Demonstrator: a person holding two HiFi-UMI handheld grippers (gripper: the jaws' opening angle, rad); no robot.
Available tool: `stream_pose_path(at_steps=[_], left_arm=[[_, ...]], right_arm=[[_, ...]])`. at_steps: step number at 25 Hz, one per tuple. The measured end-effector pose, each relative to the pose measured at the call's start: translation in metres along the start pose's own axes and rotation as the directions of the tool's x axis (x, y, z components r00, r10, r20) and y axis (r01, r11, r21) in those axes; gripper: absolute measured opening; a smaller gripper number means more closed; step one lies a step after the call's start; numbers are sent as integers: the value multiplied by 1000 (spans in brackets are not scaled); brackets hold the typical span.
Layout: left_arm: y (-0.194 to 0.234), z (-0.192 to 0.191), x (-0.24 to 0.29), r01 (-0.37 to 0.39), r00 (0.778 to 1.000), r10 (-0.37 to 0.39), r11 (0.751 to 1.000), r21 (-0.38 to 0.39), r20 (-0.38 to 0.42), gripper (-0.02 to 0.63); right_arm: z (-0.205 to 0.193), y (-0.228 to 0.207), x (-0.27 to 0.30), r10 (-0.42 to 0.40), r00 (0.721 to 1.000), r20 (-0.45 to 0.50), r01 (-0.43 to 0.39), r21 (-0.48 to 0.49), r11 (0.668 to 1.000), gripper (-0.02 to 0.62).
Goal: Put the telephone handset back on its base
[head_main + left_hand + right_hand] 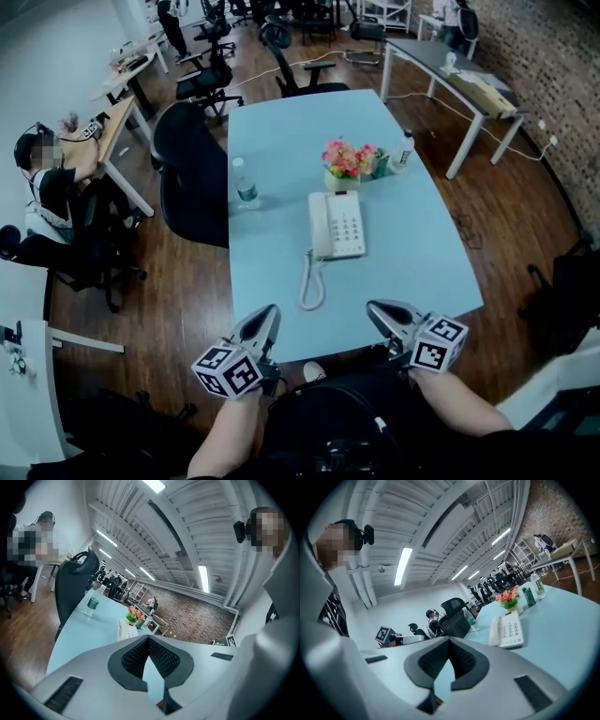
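Observation:
A white telephone [337,225] lies in the middle of the light-blue table [422,262], its handset [320,225] resting along the base's left side. The coiled cord [311,281] loops toward the near edge. My left gripper [268,319] hovers at the table's near edge, left of the cord, shut with nothing in it. My right gripper [379,313] is at the near edge on the right, also shut and empty. In the left gripper view the phone [125,630] shows just beyond the closed pads [140,654]. The right gripper view has the phone [508,630] ahead and to the right.
A pot of flowers [345,164] and a small bottle [404,150] stand behind the phone. A water bottle [245,183] sits near the left edge. A black office chair [192,178] is beside the table's left side. A person sits at a desk [56,178] far left.

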State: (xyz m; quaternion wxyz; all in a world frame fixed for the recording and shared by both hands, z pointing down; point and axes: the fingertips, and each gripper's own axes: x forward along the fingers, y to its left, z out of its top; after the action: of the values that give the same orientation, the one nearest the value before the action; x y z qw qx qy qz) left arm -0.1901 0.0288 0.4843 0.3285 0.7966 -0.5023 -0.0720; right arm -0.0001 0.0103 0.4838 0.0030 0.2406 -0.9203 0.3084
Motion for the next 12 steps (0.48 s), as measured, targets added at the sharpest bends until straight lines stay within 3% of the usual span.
stream_pose_path(at_steps=[12], left_arm=[[0, 4, 3, 10, 1000, -10, 1000, 16, -14, 0]], right_arm=[[0, 7, 0, 0, 1000, -1, 0, -9, 1000, 12]])
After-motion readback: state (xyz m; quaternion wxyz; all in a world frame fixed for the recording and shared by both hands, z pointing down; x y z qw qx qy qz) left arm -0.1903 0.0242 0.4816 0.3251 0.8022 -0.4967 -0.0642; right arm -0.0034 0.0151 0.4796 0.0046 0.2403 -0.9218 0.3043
